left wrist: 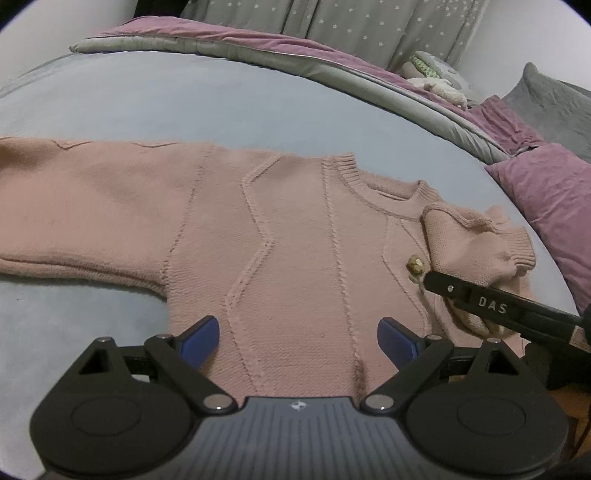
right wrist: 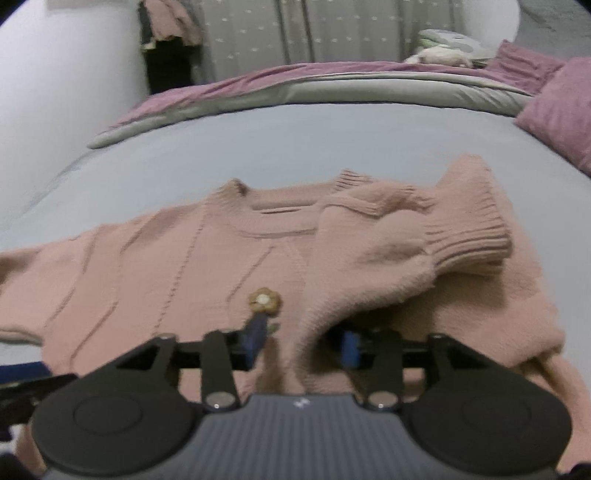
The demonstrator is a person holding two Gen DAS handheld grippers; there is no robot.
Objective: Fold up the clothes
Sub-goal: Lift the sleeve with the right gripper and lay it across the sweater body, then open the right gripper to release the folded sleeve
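Observation:
A pink knit sweater [left wrist: 288,240] lies flat, front up, on the pale blue bed sheet [left wrist: 184,103], one sleeve stretched out to the left. Its other sleeve [right wrist: 388,258] is folded inward over the chest, ribbed cuff [right wrist: 469,240] on top, beside a small flower button [right wrist: 264,301]. My left gripper [left wrist: 299,339] hovers open over the sweater's lower body, holding nothing. My right gripper [right wrist: 303,345] stands open at the folded sleeve's lower edge; a fold of the sleeve hangs between the blue pads without being pinched. One black finger [left wrist: 491,306] of the right gripper shows in the left wrist view.
A purple and grey duvet [left wrist: 332,62] is bunched along the far side of the bed. Purple pillows [left wrist: 554,192] lie at the right, with soft toys [left wrist: 439,81] behind. Grey star-print curtains [right wrist: 332,29] hang at the back. Bare sheet lies beyond the collar.

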